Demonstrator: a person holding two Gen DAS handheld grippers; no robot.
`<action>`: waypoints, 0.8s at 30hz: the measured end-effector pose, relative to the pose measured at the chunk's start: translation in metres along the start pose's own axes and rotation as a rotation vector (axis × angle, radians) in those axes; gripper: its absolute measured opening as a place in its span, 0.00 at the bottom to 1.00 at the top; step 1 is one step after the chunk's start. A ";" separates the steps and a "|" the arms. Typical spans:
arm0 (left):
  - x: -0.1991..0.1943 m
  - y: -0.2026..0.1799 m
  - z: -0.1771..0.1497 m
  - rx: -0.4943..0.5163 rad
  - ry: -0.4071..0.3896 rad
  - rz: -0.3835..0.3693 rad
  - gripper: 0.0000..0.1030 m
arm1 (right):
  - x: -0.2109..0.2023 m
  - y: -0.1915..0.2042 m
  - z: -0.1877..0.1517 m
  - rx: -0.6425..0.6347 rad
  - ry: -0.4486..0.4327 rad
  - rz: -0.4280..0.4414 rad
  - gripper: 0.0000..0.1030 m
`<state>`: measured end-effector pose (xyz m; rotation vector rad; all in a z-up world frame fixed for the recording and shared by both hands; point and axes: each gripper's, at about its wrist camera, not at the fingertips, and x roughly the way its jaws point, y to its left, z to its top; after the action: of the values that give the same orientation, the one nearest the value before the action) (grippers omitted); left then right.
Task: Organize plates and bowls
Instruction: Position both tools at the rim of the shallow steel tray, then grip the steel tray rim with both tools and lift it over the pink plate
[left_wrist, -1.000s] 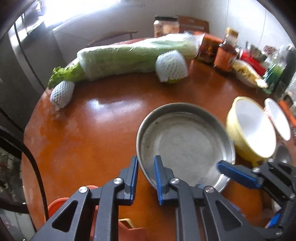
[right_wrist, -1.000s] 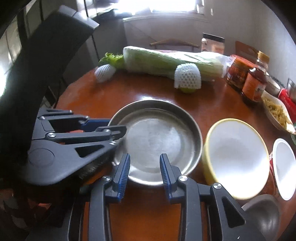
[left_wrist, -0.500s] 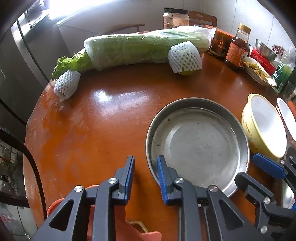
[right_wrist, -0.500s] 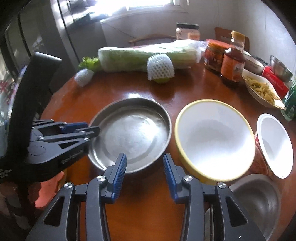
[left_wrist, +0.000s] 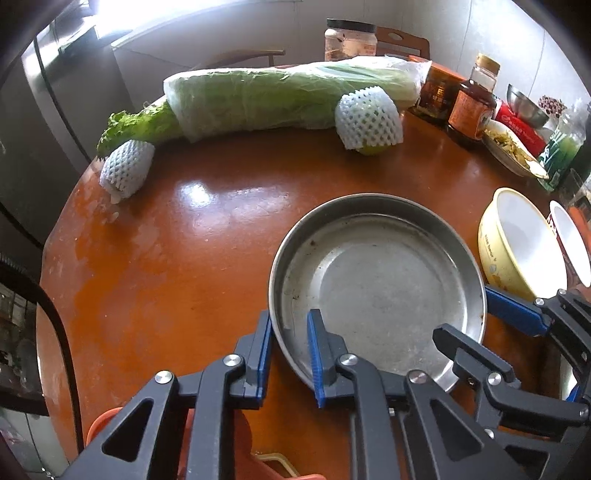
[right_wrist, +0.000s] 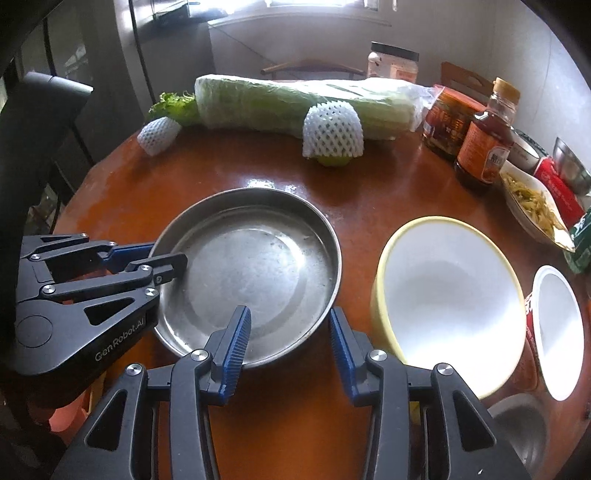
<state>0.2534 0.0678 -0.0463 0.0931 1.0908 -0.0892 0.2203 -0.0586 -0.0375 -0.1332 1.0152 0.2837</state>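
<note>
A round steel plate lies on the orange-brown table. My left gripper is shut on the plate's near left rim, one pad outside and one inside. In the right wrist view the same gripper shows at the plate's left edge. My right gripper has its jaws opening. They straddle the plate's near right rim and the pads do not press on it. A yellow bowl with a white inside stands right of the plate. A red cup with a white inside stands beyond the bowl.
A wrapped cabbage, two foam-netted fruits, jars, a sauce bottle and a dish of food line the back and right of the table. A small steel bowl sits near right. An orange plastic thing lies below the table's near edge.
My right gripper's jaws have spread wider and it has shifted right along the plate's rim, towards the yellow bowl. My left gripper has stayed at the plate's left rim.
</note>
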 end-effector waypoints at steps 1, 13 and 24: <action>-0.002 0.001 0.000 -0.004 -0.006 -0.003 0.17 | -0.001 0.000 0.000 -0.002 -0.007 0.005 0.43; -0.054 0.016 -0.011 -0.040 -0.110 0.011 0.17 | -0.029 0.010 0.001 -0.005 -0.078 0.074 0.43; -0.110 0.031 -0.030 -0.073 -0.211 0.044 0.17 | -0.080 0.037 0.000 -0.055 -0.192 0.098 0.43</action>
<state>0.1799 0.1050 0.0382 0.0405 0.8797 -0.0187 0.1695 -0.0375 0.0315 -0.1036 0.8249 0.4064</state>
